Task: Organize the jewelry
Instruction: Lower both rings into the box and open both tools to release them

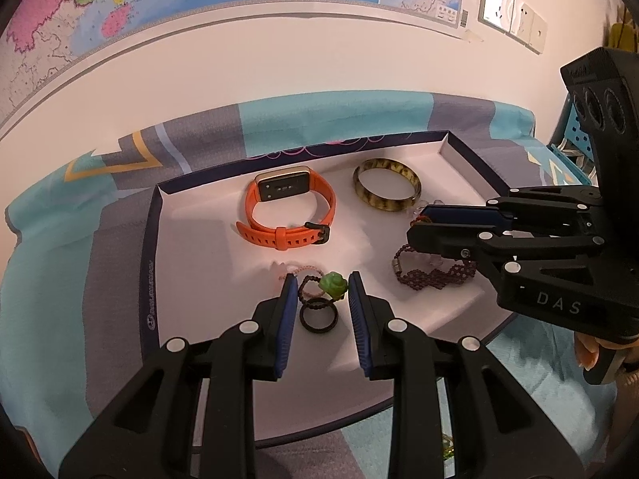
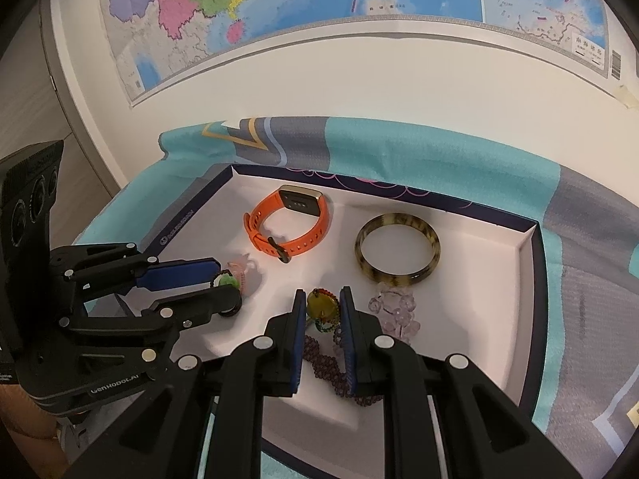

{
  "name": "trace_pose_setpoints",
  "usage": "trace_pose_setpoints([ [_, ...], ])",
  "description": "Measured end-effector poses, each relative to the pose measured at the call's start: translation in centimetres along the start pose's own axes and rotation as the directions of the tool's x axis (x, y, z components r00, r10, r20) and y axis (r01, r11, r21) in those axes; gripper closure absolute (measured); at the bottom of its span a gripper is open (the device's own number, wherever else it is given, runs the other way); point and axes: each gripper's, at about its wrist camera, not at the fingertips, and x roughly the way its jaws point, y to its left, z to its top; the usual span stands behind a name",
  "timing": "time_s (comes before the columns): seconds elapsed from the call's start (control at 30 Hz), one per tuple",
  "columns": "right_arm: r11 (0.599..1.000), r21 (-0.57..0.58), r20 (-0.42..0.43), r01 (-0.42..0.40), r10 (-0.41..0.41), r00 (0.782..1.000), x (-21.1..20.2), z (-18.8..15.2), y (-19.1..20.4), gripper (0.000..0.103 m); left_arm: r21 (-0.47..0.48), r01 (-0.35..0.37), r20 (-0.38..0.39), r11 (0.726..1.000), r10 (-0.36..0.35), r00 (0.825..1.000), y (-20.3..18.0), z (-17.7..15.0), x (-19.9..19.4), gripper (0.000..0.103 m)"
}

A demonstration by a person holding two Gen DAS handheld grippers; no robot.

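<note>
Inside tray (image 1: 459, 151), watch (image 1: 287, 207), bangle (image 1: 386, 191), perhaps bracelets (image 1: 431, 275)

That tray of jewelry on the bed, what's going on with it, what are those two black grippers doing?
A person is sorting jewelry in a shallow tray with two handheld grippers. The left gripper hangs over a green rose ring and a black ring, its pads apart and pressing on neither. The right gripper has an amber pendant between its pads, above a purple beaded bracelet. An orange watch, a mottled bangle and a clear bead bracelet lie in the tray.
</note>
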Motion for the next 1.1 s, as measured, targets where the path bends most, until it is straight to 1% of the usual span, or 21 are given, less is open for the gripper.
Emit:
trace_pose_setpoints([
  [0.3, 1.000, 0.002, -0.017, 0.012, -0.012, 1.000, 0.8, 0.0, -0.2, 0.088, -0.002, -0.008, -0.027, 1.000, 0.008, 1.000, -0.1, 0.1, 1.0, 0.077],
  [0.73, 0.999, 0.029, -0.030, 0.031, -0.031, 0.999, 1.6, 0.4, -0.8, 0.087, 0.006, -0.014, -0.035, 1.000, 0.014, 0.999, -0.2, 0.5, 1.6, 0.076],
  [0.9, 0.999, 0.042, -0.014, 0.034, -0.034, 0.999, 1.1, 0.3, -1.0, 0.087, 0.010, -0.008, -0.041, 1.000, 0.008, 0.999, -0.3, 0.3, 1.7, 0.076],
  [1.0, 0.998, 0.057, 0.005, 0.029, -0.029, 1.000, 0.4, 0.2, -1.3, 0.084, 0.010, -0.001, -0.024, 1.000, 0.001, 1.000, -0.2, 0.3, 1.1, 0.075],
  [1.03, 0.998, 0.059, 0.015, 0.024, -0.025, 1.000, 0.0, 0.1, -1.3, 0.081, 0.010, 0.001, -0.020, 1.000, 0.000, 1.000, -0.2, 0.3, 0.8, 0.073],
  [1.1, 0.998, 0.062, 0.030, 0.017, -0.019, 0.999, -0.8, -0.1, -1.3, 0.080, 0.012, 0.001, 0.002, 1.000, -0.001, 1.000, -0.2, 0.2, -0.1, 0.069],
])
